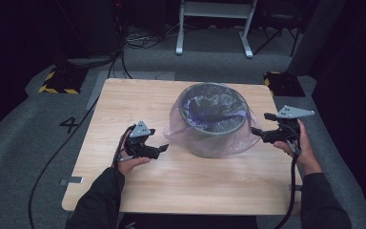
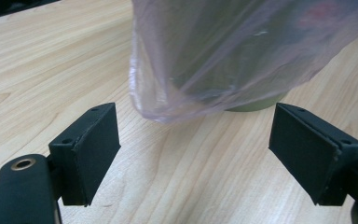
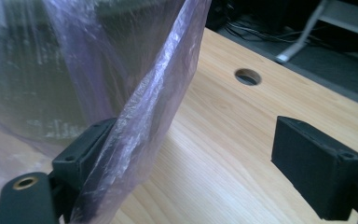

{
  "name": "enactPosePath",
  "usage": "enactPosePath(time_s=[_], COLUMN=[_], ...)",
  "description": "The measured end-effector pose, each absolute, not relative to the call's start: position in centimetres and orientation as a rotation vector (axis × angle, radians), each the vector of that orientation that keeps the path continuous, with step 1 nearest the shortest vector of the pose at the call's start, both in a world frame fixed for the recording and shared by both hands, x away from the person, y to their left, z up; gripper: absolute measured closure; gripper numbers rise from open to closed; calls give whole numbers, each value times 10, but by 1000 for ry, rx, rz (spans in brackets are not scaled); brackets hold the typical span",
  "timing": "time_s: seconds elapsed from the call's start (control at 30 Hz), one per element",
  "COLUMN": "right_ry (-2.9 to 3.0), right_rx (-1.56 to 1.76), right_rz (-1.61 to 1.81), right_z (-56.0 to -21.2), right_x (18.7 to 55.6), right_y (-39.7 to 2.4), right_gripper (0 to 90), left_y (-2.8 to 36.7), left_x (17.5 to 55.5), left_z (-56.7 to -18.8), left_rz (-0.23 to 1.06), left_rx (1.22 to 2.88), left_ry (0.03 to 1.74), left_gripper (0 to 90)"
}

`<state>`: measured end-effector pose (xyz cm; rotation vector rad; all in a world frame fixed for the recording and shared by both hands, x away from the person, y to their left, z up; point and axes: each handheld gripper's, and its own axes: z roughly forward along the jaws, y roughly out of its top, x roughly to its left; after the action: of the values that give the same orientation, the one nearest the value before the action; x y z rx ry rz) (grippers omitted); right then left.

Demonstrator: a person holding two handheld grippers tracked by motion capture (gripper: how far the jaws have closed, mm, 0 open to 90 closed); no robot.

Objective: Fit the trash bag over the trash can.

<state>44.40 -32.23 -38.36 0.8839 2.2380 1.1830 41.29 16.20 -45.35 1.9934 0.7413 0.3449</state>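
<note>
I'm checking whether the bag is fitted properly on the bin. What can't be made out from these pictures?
- Bin bottom inside: high view, bag folds cover it.
- Bin's far side: high view, hidden behind the bin itself.
- Bin rim: left gripper view, cut off by the top edge.
- Bag's lower hem: right gripper view, blurred behind its own fold.

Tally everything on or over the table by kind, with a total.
Bins: 1
Purple bags: 1
Tongs: 2, left and right, both open
Total: 4
</note>
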Motion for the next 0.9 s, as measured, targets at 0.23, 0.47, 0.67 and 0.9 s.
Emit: enactPosePath(time_s=[0.23, 0.47, 0.67, 0.9], right_ry=[2149, 2154, 2167, 2119], right_rx=[845, 809, 796, 800], right_rz=[1147, 1155, 1148, 1259], right_z=[-369, -353, -350, -358], right_x=[437, 428, 426, 419], right_y=[-313, -309, -313, -312], right_gripper=[173, 214, 208, 218], left_y=[155, 159, 163, 159], left_x=[407, 398, 390, 387], left_z=[-453, -458, -469, -479], left_rz=[381, 381, 366, 365], left_rx=[2042, 2102, 2147, 2186], left_ry=[713, 697, 709, 709], left_gripper=[157, 158, 168, 177])
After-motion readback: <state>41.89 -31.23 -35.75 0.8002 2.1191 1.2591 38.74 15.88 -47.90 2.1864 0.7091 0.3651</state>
